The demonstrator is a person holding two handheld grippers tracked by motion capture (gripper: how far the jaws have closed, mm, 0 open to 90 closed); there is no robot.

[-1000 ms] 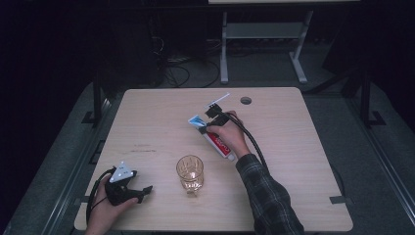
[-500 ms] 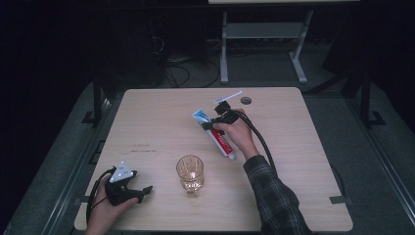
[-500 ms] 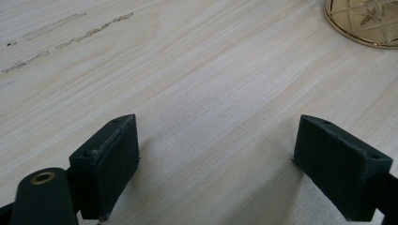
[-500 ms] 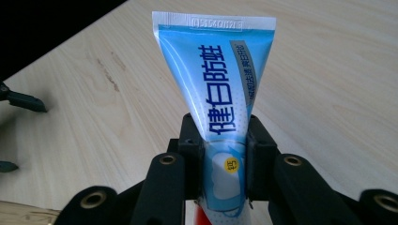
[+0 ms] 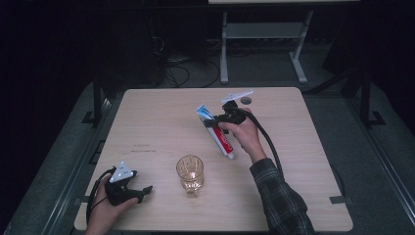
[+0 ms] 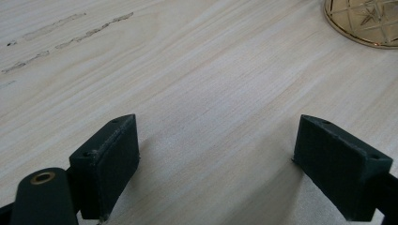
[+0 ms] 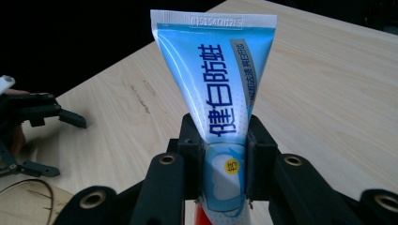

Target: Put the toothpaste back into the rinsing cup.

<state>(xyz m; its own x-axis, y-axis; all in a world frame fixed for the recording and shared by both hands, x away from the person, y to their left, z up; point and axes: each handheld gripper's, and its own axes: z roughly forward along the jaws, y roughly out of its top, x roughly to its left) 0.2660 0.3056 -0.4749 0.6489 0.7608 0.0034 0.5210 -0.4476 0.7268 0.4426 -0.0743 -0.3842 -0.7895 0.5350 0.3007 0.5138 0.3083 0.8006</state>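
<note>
Pale wood table (image 5: pixel 161 122), seen from above, with dark floor around it. A person sits at the six o'clock edge and holds a black two-jaw gripper in each hand.

Right gripper (image 5: pixel 218 120) sits just past the table's centre, toward one o'clock. Its jaws are clenched on a toothpaste tube (image 5: pixel 219 135), gripped across the flat upper part. From above, the tube's crimped blue end points toward eleven o'clock and its red lower half and white cap slant toward five o'clock, beside the person's hand. The tube looks lifted clear of the wood rather than lying on it. In the right gripper view the tube (image 7: pixel 220 98) rises between the two pads, blue with dark lettering, crimp at twelve o'clock.

Amber glass (image 5: pixel 190 174) stands upright near the six o'clock edge, centre-left, apparently empty. It is well apart from the tube, down toward seven o'clock from it.

Left gripper (image 5: pixel 145 191) rests on the table at the eight o'clock corner. In the left gripper view its pads (image 6: pixel 112 159) stand wide apart with bare wood between them, so it is released and holds nothing. The rim of the glass base (image 6: pixel 363 23) shows at one o'clock there.

Judged from this, the pick-up is done. Still left, most likely, is carrying the tube across to the glass and standing it inside.
</note>
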